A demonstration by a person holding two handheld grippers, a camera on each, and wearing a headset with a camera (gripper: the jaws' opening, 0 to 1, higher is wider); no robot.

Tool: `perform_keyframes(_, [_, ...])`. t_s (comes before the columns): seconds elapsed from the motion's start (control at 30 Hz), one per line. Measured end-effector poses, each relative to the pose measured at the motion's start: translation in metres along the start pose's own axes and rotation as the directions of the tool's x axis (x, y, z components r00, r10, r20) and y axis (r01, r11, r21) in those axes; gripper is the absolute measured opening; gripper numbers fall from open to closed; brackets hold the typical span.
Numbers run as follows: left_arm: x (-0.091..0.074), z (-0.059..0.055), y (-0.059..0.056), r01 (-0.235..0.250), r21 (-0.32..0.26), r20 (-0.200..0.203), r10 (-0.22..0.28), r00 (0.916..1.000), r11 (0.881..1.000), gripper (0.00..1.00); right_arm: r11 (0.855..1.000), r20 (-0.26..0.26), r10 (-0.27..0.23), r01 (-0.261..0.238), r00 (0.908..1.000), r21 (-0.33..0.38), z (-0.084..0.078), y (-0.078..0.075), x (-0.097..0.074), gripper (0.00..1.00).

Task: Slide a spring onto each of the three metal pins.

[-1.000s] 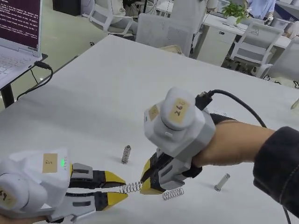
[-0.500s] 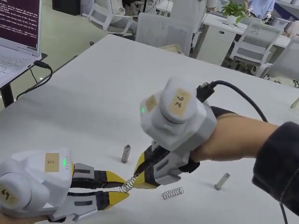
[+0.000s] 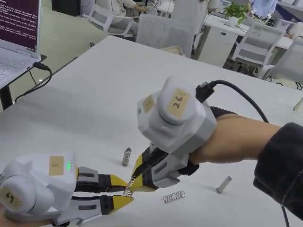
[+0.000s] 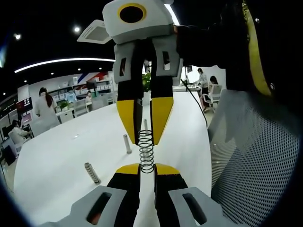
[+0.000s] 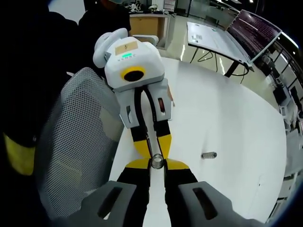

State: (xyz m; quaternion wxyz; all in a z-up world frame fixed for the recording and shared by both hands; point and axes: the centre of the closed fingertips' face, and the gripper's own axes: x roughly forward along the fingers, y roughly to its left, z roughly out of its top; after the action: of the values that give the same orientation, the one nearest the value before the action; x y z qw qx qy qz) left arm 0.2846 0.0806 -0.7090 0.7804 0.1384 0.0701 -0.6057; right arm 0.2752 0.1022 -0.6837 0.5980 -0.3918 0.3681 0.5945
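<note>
White table (image 3: 94, 99), near edge: my right gripper (image 3: 136, 179) has closed toward the left gripper (image 3: 124, 191); both clamp the spring (image 3: 129, 186), now shorter and tilted, probably mid-handover, threading not yet done.

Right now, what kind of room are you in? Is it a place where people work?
Probably an open-plan office or lab. There are office chairs pulled up to desks, an open laptop showing text, a potted plant, and people further back in the room.

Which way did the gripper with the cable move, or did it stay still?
Yes. The right gripper slid left and slightly up, away from the loose spring.
</note>
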Motion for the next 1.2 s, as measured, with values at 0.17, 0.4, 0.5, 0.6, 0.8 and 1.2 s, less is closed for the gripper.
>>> perform_keyframes(0.17, [0.001,0.0009,-0.0012,0.004,0.0,-0.002,-0.004,1.0,1.0,0.03,1.0,0.003,0.001,-0.001,1.0,-0.001,0.0012,0.0006,-0.0001,0.07])
perform_keyframes(0.4, [0.0034,0.0021,-0.0031,0.01,-0.002,0.001,-0.01,1.0,1.0,0.03,1.0,0.006,0.003,-0.003,1.0,-0.001,0.0018,0.0021,-0.001,0.07])
perform_keyframes(0.5, [0.0047,0.0029,-0.0045,0.014,0.0,0.001,-0.014,0.9999,1.0,0.03,1.0,0.007,0.005,-0.005,1.0,0.0,0.0019,0.0028,-0.001,0.07])
perform_keyframes(0.6, [0.0049,0.0033,-0.0048,0.016,-0.003,0.003,-0.016,0.9999,1.0,0.03,1.0,0.009,0.003,-0.003,1.0,0.0,0.0022,0.003,-0.0015,0.07])
perform_keyframes(0.8, [0.0061,0.0044,-0.0048,0.016,-0.003,0.003,-0.016,0.9999,1.0,0.03,1.0,0.012,0.0,0.0,0.9999,-0.001,0.0023,0.0029,-0.0018,0.07])
perform_keyframes(1.2, [0.0076,0.0035,-0.0053,0.017,-0.005,-0.004,-0.017,0.9998,1.0,0.05,1.0,0.015,-0.002,0.001,0.9999,0.007,0.0,0.0021,-0.0025,0.07])
